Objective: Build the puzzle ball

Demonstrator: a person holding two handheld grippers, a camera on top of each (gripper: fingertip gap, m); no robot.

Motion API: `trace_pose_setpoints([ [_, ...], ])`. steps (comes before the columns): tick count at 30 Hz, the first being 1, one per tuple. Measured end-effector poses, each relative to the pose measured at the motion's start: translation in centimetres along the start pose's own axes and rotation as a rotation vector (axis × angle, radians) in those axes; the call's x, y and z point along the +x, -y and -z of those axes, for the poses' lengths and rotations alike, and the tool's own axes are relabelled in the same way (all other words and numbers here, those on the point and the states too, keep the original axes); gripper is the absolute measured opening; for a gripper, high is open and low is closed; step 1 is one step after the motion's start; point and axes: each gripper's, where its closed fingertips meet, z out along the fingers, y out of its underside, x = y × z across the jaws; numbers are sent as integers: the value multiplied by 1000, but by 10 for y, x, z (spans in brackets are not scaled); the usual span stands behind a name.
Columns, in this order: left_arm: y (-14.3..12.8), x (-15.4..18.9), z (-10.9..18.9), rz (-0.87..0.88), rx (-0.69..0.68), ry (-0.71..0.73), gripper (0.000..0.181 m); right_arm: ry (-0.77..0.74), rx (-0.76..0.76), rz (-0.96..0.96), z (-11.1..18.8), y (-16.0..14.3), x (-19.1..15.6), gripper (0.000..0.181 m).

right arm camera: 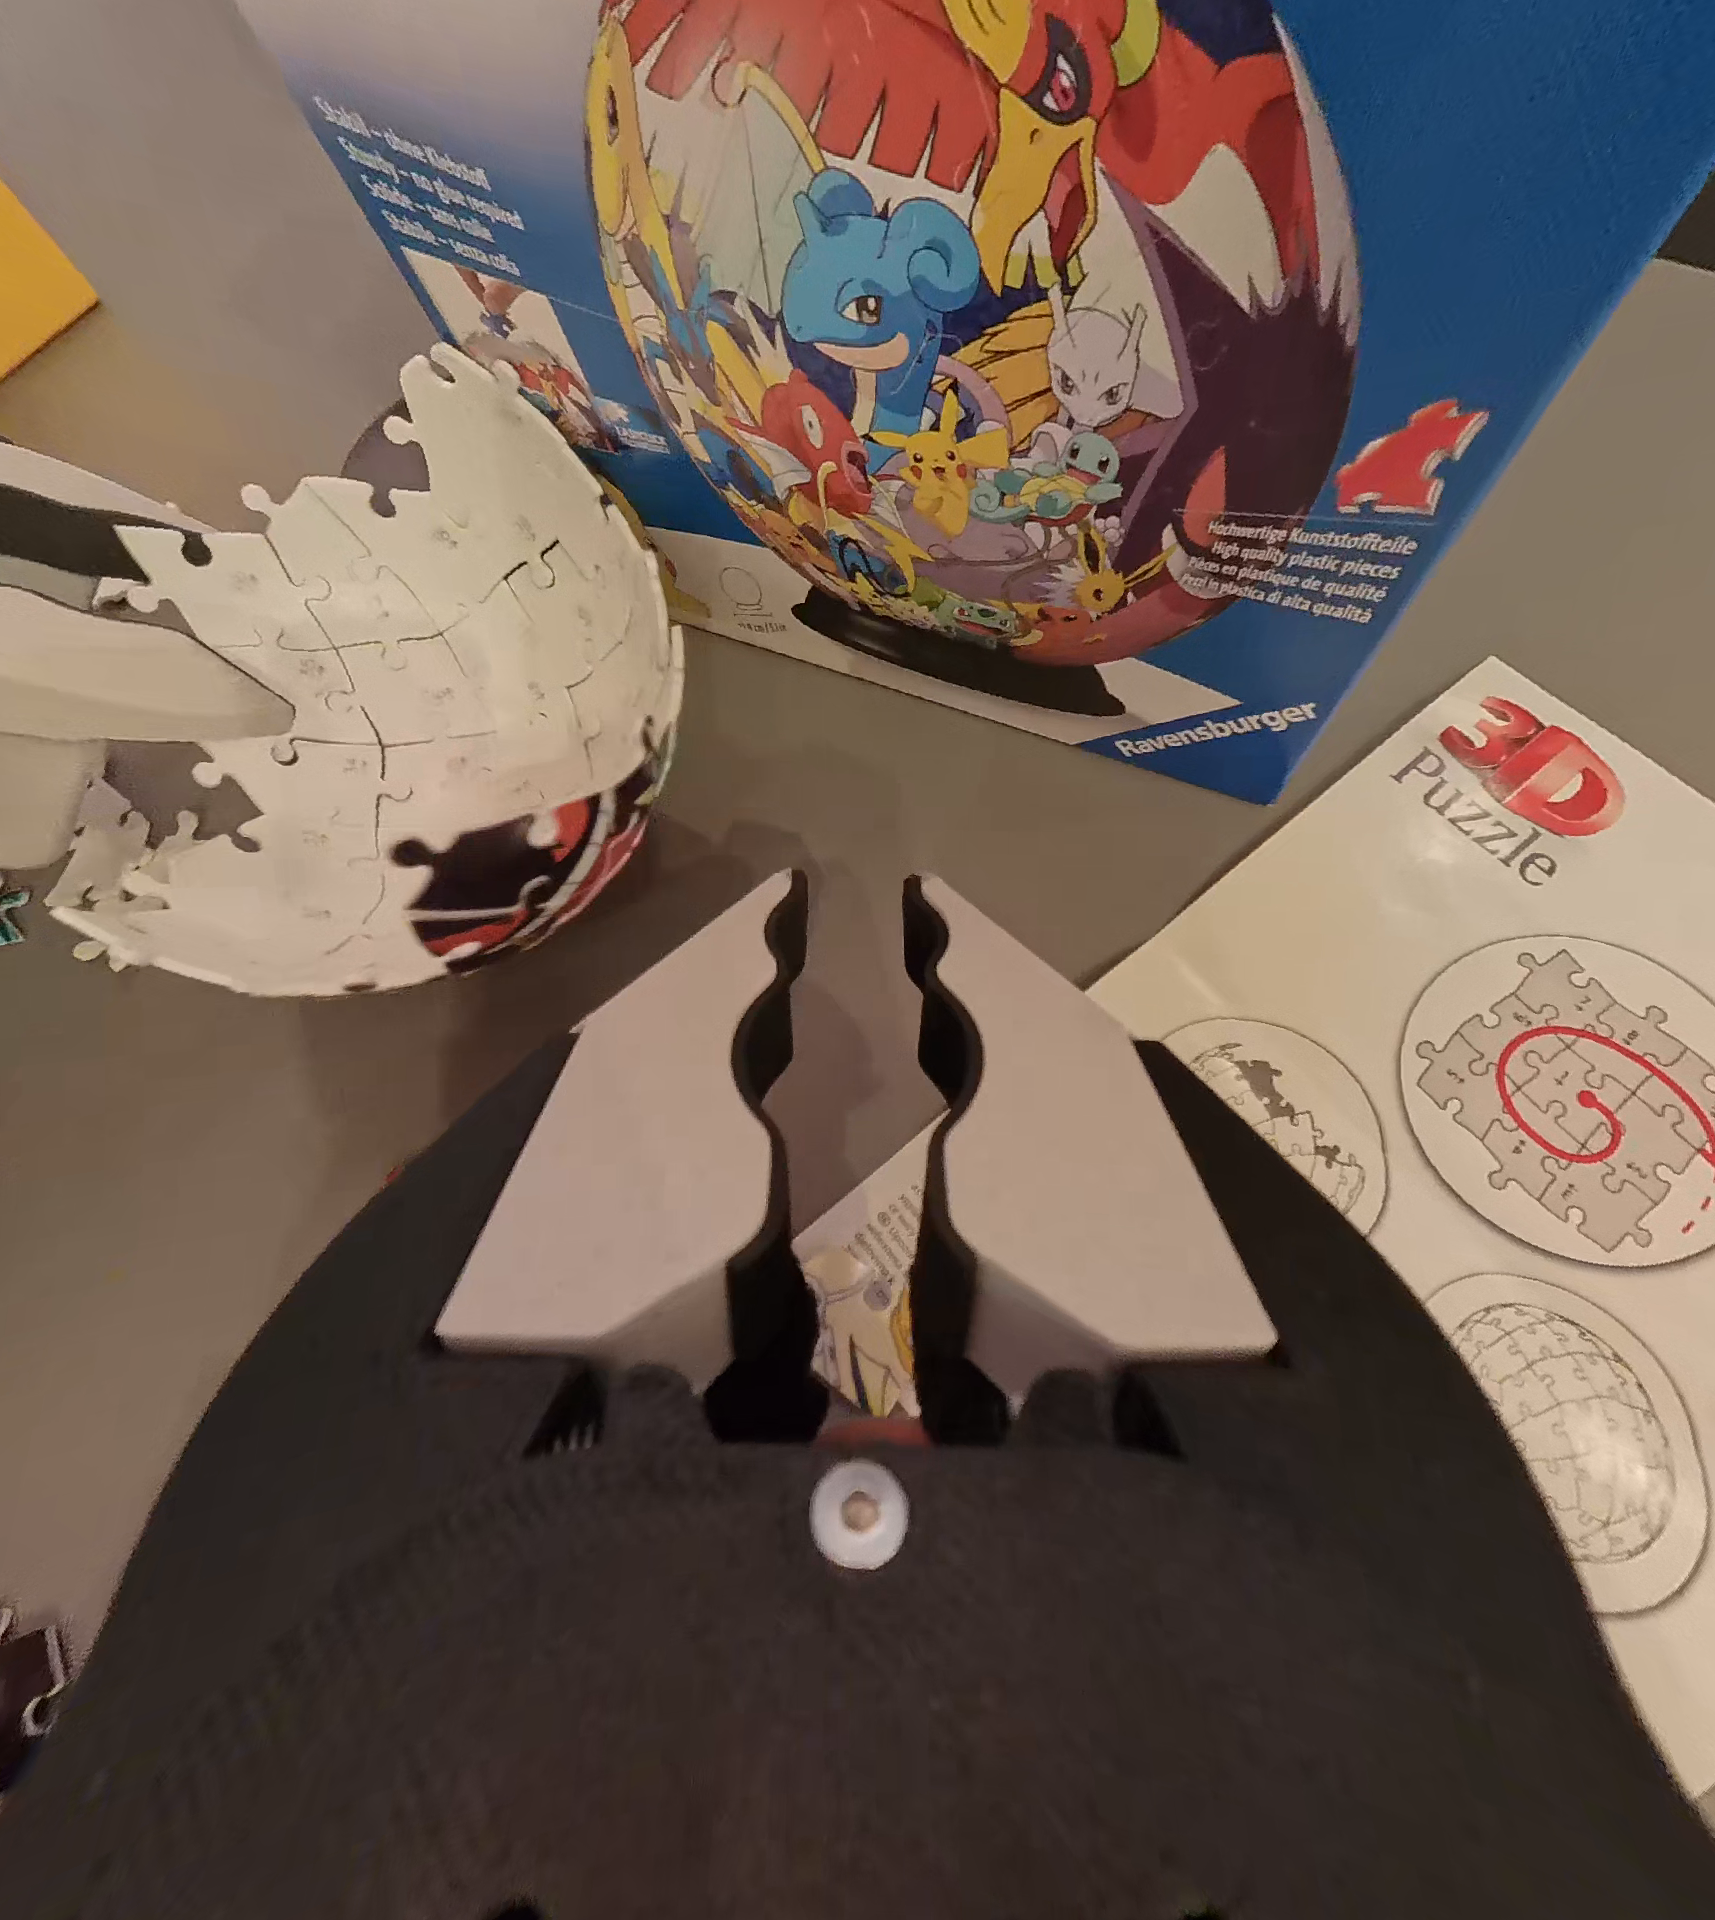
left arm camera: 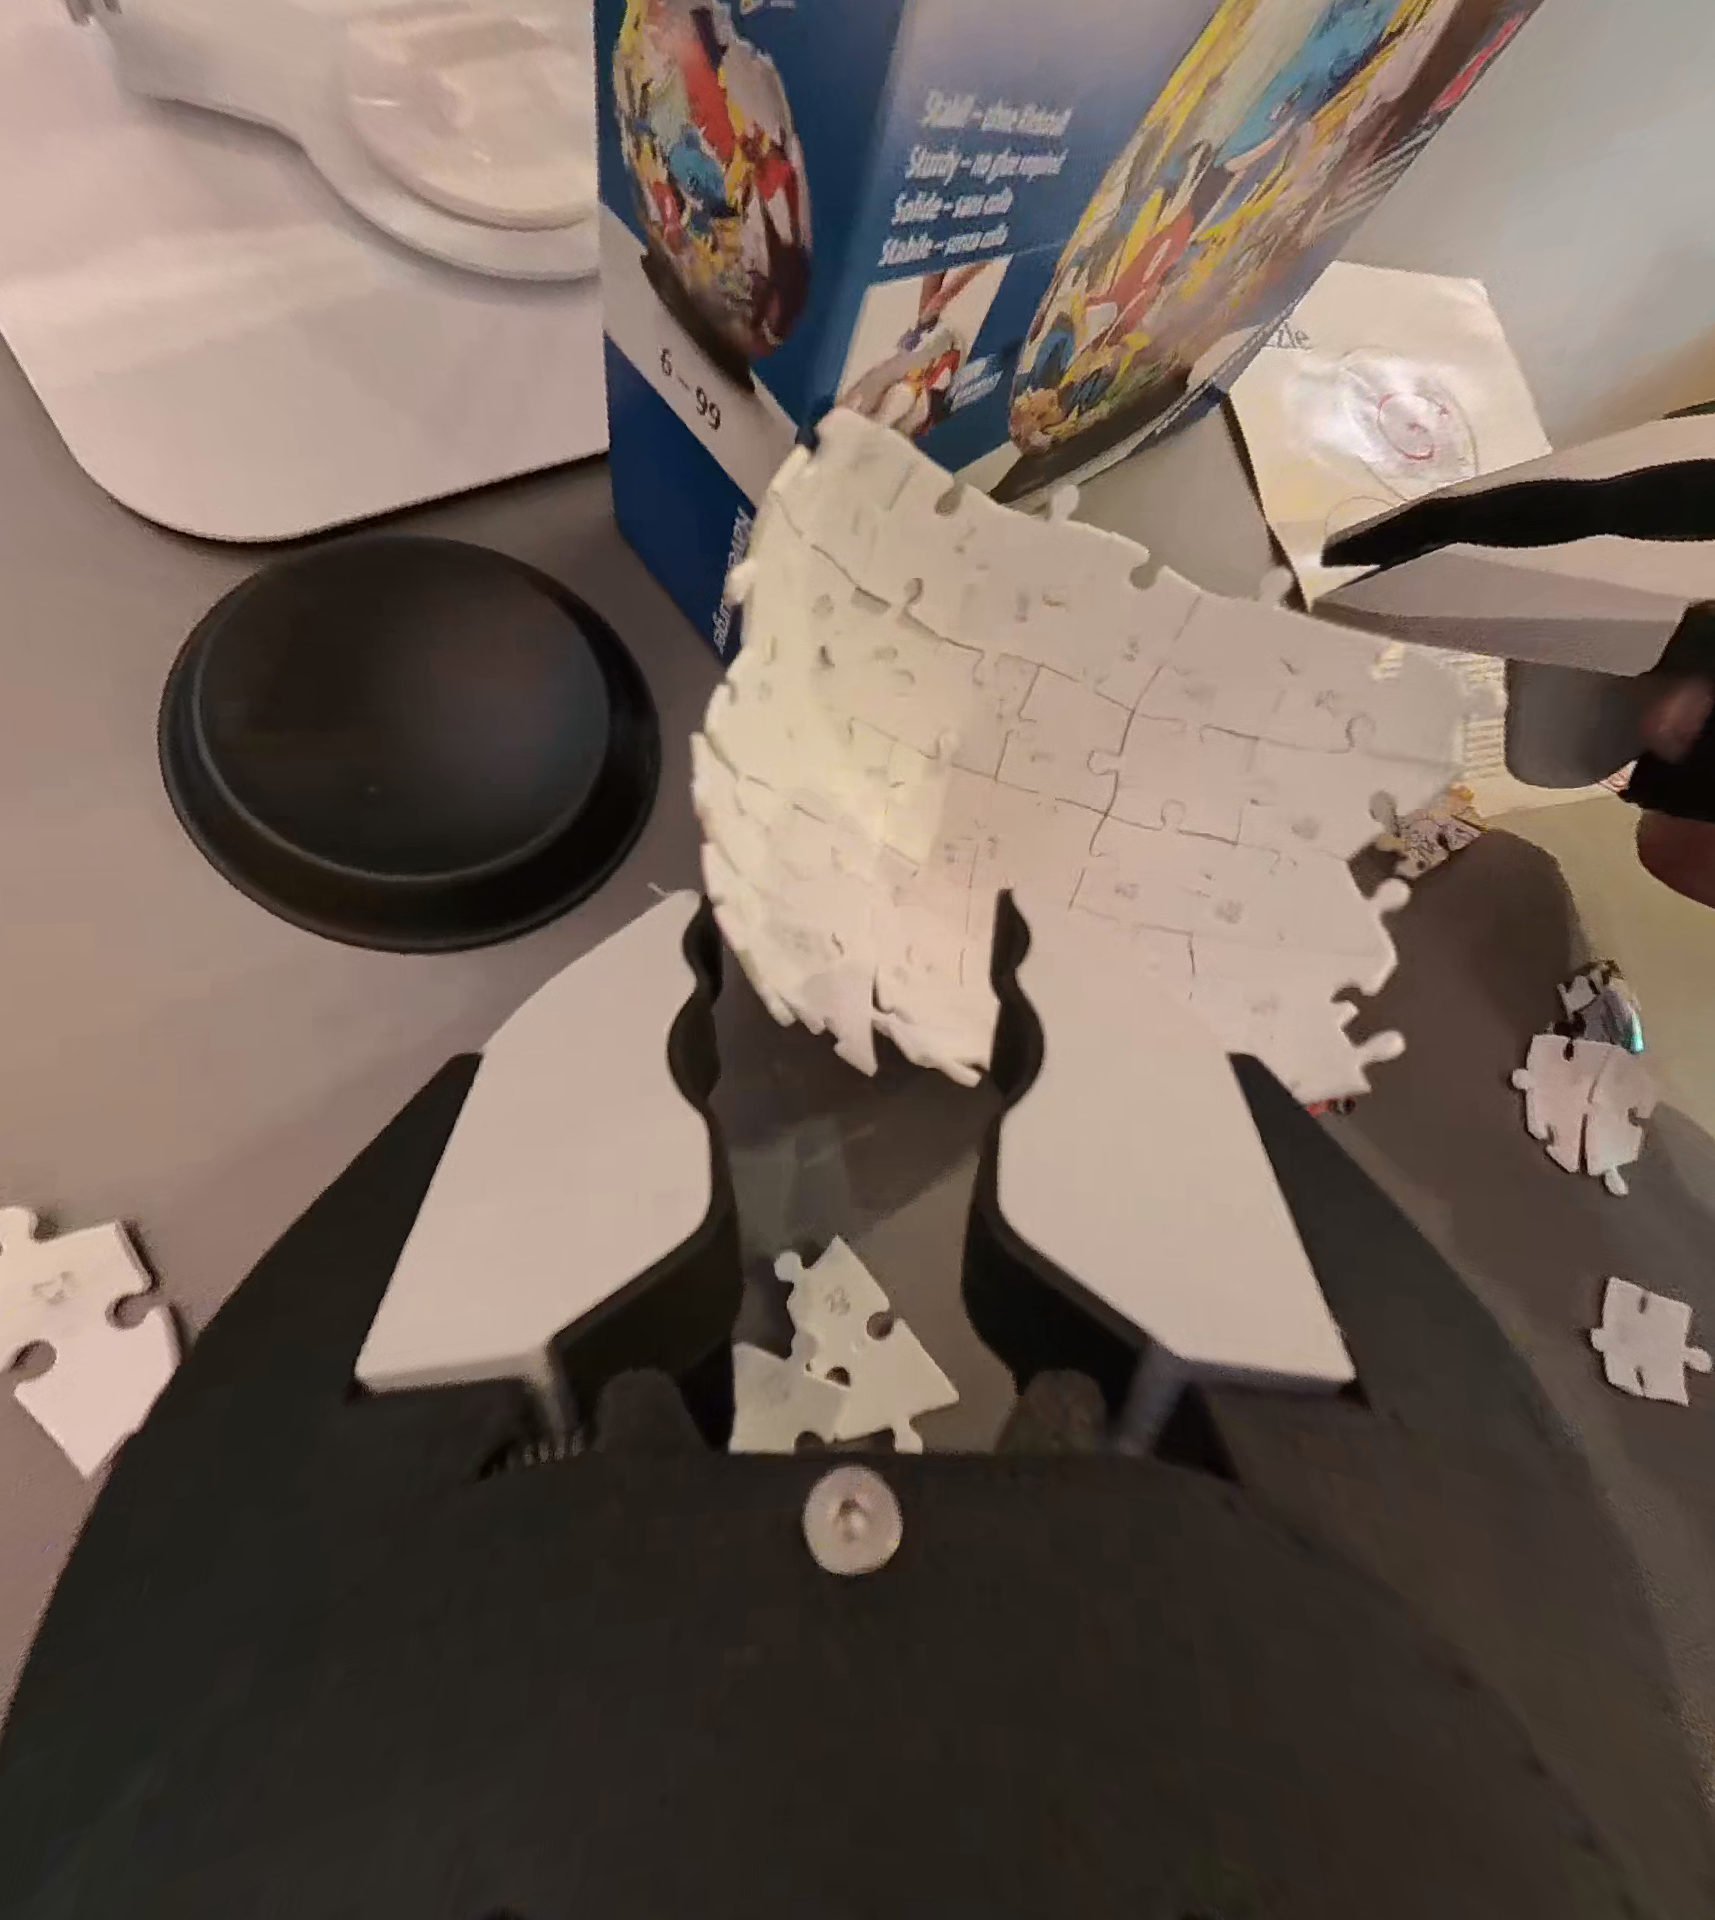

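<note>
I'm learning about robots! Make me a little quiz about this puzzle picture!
1. True or false: nothing sits on the black stand.
2. What holds up the half-built puzzle ball? A) the left gripper B) a piece of string C) a bare hand
3. In the right wrist view, what lies flat just right of the blue box?

Key: 1 true. 2 A: its fingers pinch the ball's wall. 3 the paper sheet with puzzle drawings.
</note>
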Motion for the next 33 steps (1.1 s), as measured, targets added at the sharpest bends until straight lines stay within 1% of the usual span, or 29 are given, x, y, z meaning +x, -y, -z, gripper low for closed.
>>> trace_pose_setpoints([
  [2,0,-1,-5,6,-20,-9,40,-5,1,-5,-1,1,3,17],
  [4,4,-4,-8,34,-11,-24,27,-5,16,-15,1,5,6,17],
  [7,7,-6,-12,38,-16,-44,13,4,38,-29,4,9,11,18],
  [10,12,-3,-12,6,-8,-74,4,49,60,-19,7,13,10,22],
  [14,14,3,-11,-44,-12,-107,3,144,86,31,10,18,-4,25],
  [19,13,12,-8,-114,-35,-106,3,285,76,108,10,16,-32,28],
  [24,13,25,-9,-186,-46,-99,3,308,44,162,-1,10,-49,30],
  [26,12,31,-9,-214,-53,-96,3,295,35,175,-5,8,-50,24],
  [28,12,36,-10,-232,-54,-99,3,290,28,182,-8,6,-51,23],
  [33,12,43,-12,-249,-55,-102,3,279,46,172,-8,8,-49,4],
])
